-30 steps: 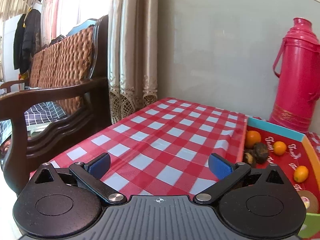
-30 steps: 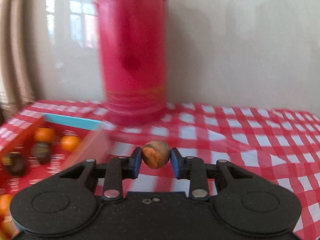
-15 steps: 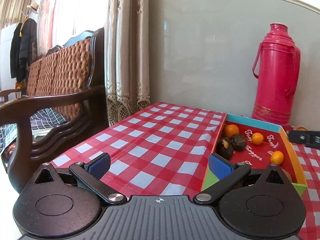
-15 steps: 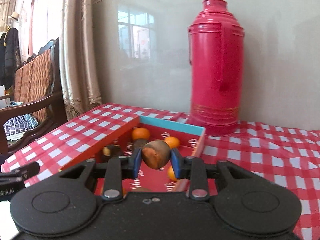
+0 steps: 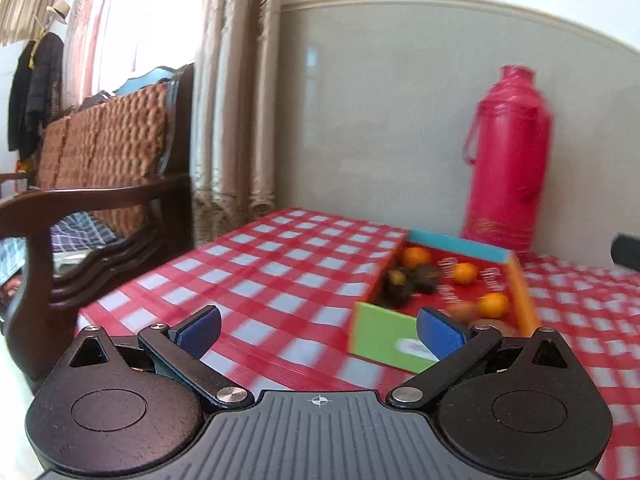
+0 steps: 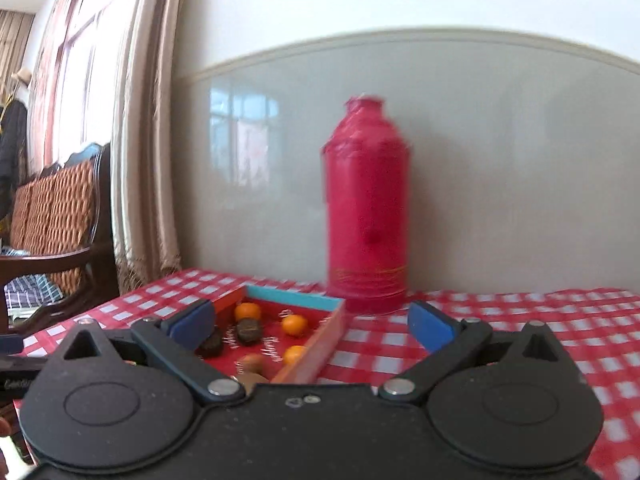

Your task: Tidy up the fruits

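Observation:
A shallow red box with coloured walls sits on the checked tablecloth and holds several small oranges, dark fruits and a brown fruit. My left gripper is open and empty, held back from the box's green near wall. My right gripper is open and empty, raised near the box's near end.
A tall red thermos stands behind the box against the grey wall. A wooden wicker-backed chair and curtains are at the left. The tablecloth stretches to the right.
My right gripper opened and let go of the brown fruit, which now lies in the box. Both grippers pulled back and up from the box.

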